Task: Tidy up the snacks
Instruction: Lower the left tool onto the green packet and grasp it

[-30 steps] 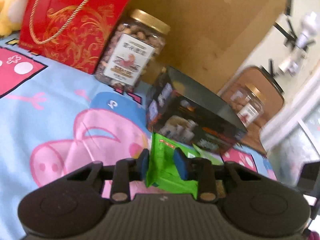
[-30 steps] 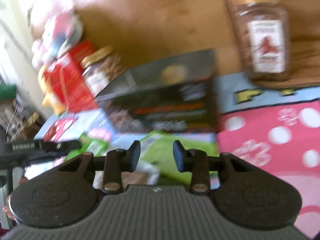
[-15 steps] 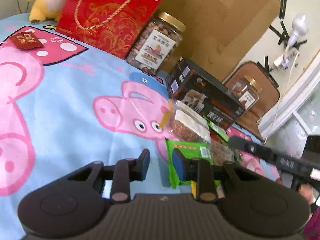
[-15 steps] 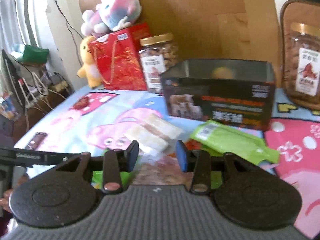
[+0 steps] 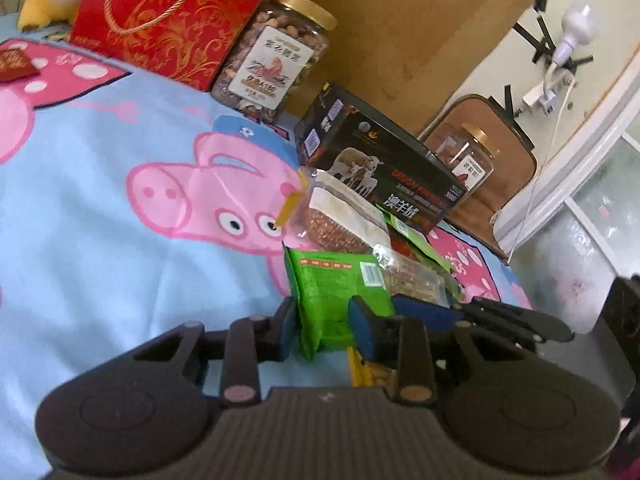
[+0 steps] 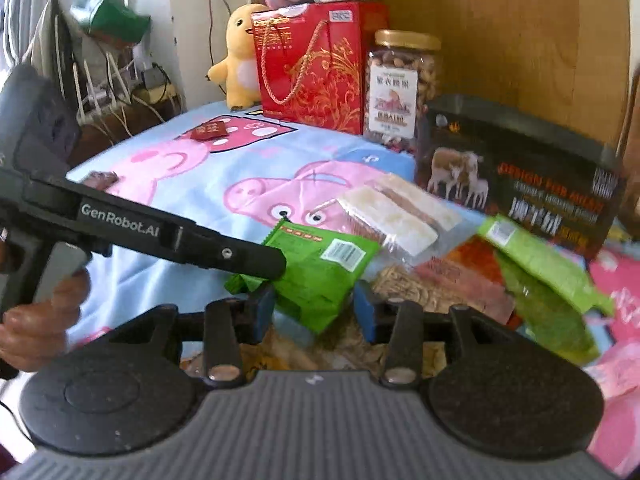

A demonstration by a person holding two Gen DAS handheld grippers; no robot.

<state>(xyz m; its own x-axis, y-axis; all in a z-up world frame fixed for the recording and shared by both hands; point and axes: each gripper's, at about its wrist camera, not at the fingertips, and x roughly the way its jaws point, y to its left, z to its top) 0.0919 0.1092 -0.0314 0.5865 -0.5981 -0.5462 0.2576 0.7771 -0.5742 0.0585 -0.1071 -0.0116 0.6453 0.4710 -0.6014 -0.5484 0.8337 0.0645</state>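
Note:
A crumpled green snack packet (image 5: 336,280) has its near end between the pads of my left gripper (image 5: 324,332). Both pads touch it while the jaws ease open a little. In the right wrist view the same packet (image 6: 320,272) sticks out from under the left gripper's finger (image 6: 224,254). My right gripper (image 6: 314,312) is open, and the packet's free corner lies between its pads without touching them. Its finger (image 5: 500,320) reaches in from the right. Behind the packet lie a clear bag of reddish grains (image 6: 396,216), a seed packet (image 6: 420,284) and a light green pouch (image 6: 540,260).
A black box (image 6: 516,188) stands behind the pile. A nut jar (image 6: 400,88) and a red gift bag (image 6: 316,64) are at the back, with a yellow plush toy (image 6: 240,64) to the left. A second jar (image 5: 468,160) stands far right. A small red packet (image 6: 210,131) lies on the cartoon cloth (image 5: 100,220).
The green packet lay behind the left gripper's right finger; now its end sits between the pads. The right gripper has rolled level, opened wider and swung left toward the packet.

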